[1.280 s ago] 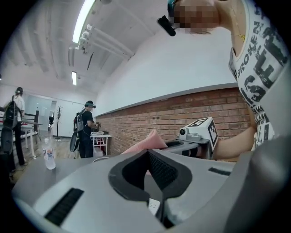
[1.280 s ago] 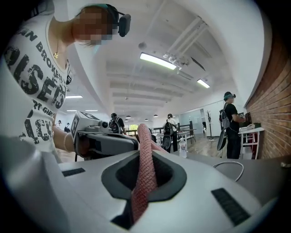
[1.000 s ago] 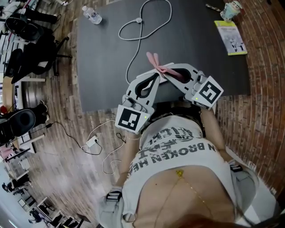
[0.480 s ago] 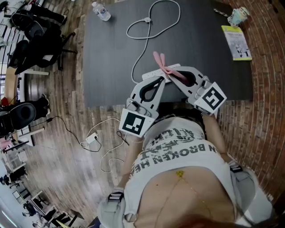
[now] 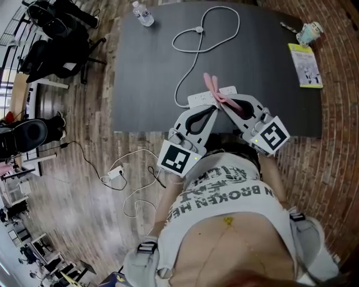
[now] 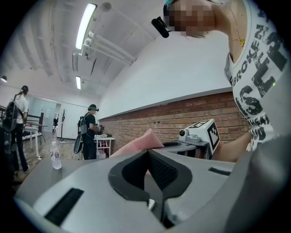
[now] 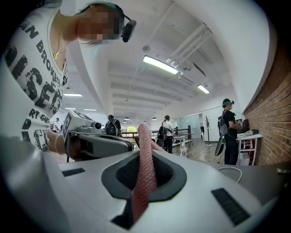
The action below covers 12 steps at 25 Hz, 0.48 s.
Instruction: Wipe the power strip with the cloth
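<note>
A white power strip [image 5: 203, 99] lies near the front edge of the dark table [image 5: 263, 84]. Its white cable [image 5: 197, 29] loops toward the far side. My right gripper [image 5: 226, 103] is shut on a pink cloth [image 5: 213, 87], and the cloth's free ends stick out over the strip. In the right gripper view the cloth [image 7: 146, 168] runs up between the jaws of the right gripper [image 7: 146, 157]. My left gripper [image 5: 213, 107] is shut with nothing in it, its tip right beside the right one at the strip. The left gripper view shows the left gripper [image 6: 148, 152] and the cloth [image 6: 138, 142] just beyond it.
A water bottle [image 5: 143, 13] stands at the table's far left corner. A booklet [image 5: 305, 64] and a cup [image 5: 310, 32] are at the far right. Office chairs [image 5: 56, 39] stand left of the table, with a charger and cord [image 5: 116, 172] on the wooden floor. People stand in the background [image 7: 228, 129].
The head view has shifted, so the table sits lower and further right in the picture. Both grippers stay together at the strip, the cloth still in the right one.
</note>
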Tool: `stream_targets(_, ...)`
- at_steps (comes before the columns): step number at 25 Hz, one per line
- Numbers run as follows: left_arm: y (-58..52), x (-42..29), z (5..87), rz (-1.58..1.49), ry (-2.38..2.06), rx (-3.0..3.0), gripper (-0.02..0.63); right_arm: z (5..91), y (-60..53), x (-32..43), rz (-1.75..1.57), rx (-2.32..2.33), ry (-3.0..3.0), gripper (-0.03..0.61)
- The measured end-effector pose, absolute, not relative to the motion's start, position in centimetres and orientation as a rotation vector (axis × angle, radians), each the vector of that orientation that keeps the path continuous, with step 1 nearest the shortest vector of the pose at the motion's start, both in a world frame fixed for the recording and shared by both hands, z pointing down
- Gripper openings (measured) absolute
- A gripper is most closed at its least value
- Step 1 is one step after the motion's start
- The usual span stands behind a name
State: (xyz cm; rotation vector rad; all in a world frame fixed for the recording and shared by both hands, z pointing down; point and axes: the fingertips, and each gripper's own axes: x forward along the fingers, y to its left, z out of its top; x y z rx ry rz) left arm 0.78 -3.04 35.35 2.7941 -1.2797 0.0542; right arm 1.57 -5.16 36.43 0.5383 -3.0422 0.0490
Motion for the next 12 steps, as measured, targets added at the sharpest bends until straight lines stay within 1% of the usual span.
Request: stream_targets(12,-1.88,0.81,34.85,0.052,-1.282,2.815,0.008,35.59,-4.3,1.44,0.022,0.594,-3.017,0.016)
